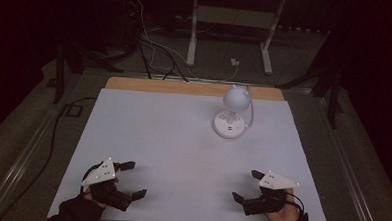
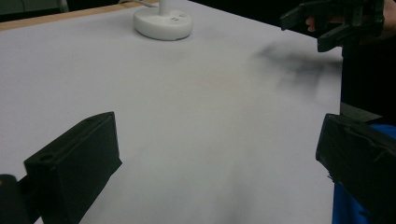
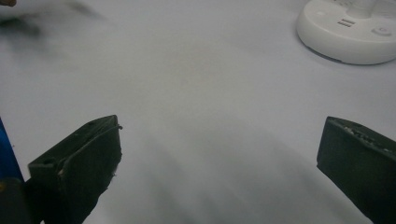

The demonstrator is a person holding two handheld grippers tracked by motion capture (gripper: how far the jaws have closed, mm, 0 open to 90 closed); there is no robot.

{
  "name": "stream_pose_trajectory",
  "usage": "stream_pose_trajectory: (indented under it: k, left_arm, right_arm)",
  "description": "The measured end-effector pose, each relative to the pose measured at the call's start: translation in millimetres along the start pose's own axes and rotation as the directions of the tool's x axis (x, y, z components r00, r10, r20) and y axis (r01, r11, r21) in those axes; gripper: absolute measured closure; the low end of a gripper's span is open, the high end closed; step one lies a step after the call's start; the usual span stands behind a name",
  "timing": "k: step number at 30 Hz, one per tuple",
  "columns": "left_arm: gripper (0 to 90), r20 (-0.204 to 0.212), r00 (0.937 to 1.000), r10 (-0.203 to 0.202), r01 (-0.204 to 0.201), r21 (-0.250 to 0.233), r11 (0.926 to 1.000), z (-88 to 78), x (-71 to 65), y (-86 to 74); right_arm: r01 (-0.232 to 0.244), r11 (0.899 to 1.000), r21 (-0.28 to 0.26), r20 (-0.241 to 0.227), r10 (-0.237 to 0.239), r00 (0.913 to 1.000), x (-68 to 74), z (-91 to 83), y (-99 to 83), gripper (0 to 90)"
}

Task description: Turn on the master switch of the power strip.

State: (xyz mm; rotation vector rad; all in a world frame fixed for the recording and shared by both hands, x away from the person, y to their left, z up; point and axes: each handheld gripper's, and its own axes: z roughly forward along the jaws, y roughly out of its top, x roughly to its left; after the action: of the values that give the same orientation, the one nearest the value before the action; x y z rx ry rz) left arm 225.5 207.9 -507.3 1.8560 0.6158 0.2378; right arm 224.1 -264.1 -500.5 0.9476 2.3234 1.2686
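Two grippers, one lamp: we hold a tool in each hand at the near edge, with nothing between either pair of jaws.
Table: our wide white sheet-covered tabletop (image 1: 172, 139) with a strip of bare wood along its far edge; most of it lies bare.
Lamp: the small white desk lamp with a round flat base and a ball-shaped head (image 1: 232, 114) stands upright toward the far right of the sheet, well apart from both tools; a thin white cord runs off behind it.
Lamp base: in the right gripper view the round white base (image 3: 348, 35) sits ahead and to the right, its buttons facing up; in the left gripper view it shows at the top (image 2: 163, 23).
Left gripper: our black two-jaw left gripper (image 1: 133, 180) rests at the near left corner, jaws spread wide.
Right gripper: our black two-jaw right gripper (image 1: 246, 185) rests at the near right corner, jaws likewise wide apart.
Step in hand: we judge it to be the reach toward the lamp, and the right tool is nearer.
Doing it well: we should keep the jaws open, approach low and straight, steady the base before touching the head, and mind the cord.
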Motion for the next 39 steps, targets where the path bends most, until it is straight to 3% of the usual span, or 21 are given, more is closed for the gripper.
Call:
stream_pose_trajectory:
  k: [5,39]
  left_arm:
    - [0.2,0.001,1.0,-0.002,0.002,-0.001,1.0,0.2,0.2,0.0]
    - [0.2,0.004,1.0,-0.002,0.002,-0.004,1.0,0.7,0.5,0.5]
  right_arm:
    - [0.019,1.0,0.002,-0.01,-0.019,0.9998,2.8,-0.1,4.2,0.0]
    - [-0.005,0.999,-0.037,-0.031,0.004,0.9995,-2.4,-4.1,43.7,0.0]
